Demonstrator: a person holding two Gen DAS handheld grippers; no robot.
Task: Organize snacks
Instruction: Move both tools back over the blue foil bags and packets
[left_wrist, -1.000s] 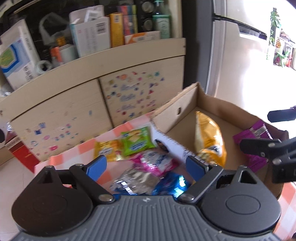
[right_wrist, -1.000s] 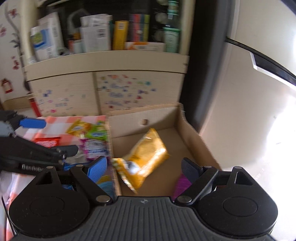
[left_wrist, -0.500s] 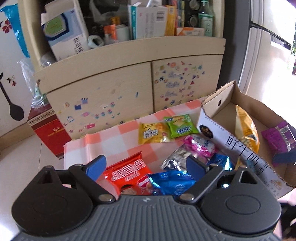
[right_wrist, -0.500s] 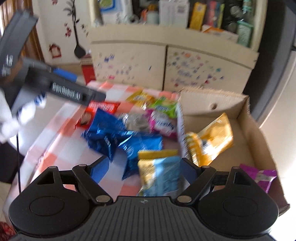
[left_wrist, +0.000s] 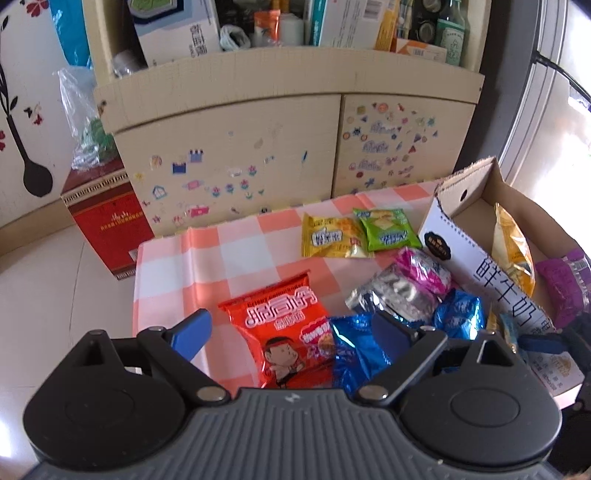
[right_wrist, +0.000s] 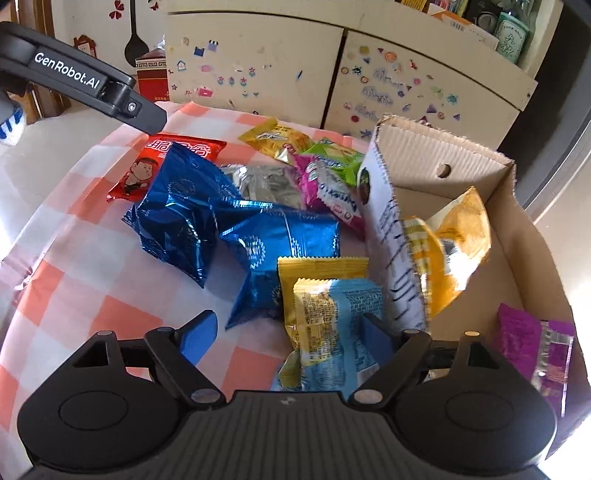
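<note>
Snacks (right_wrist: 236, 236): crinkly foil pouches; corrugated cardboard box (right_wrist: 436, 147), rectangular.

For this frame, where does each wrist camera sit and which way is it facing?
Left wrist: on the left gripper, angled down over the red packet, cupboard beyond; own open fingers show.
Right wrist: on the right gripper, over the light-blue packet; left gripper's arm at upper left.
Shared: cardboard box, blue packets, checked cloth.

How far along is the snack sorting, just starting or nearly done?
Just starting. Done: an orange bag and a purple packet lie in the cardboard box. In hand: nothing; both grippers' jaws are open. Left: about nine packets on the checked cloth, including the red packet.
</note>
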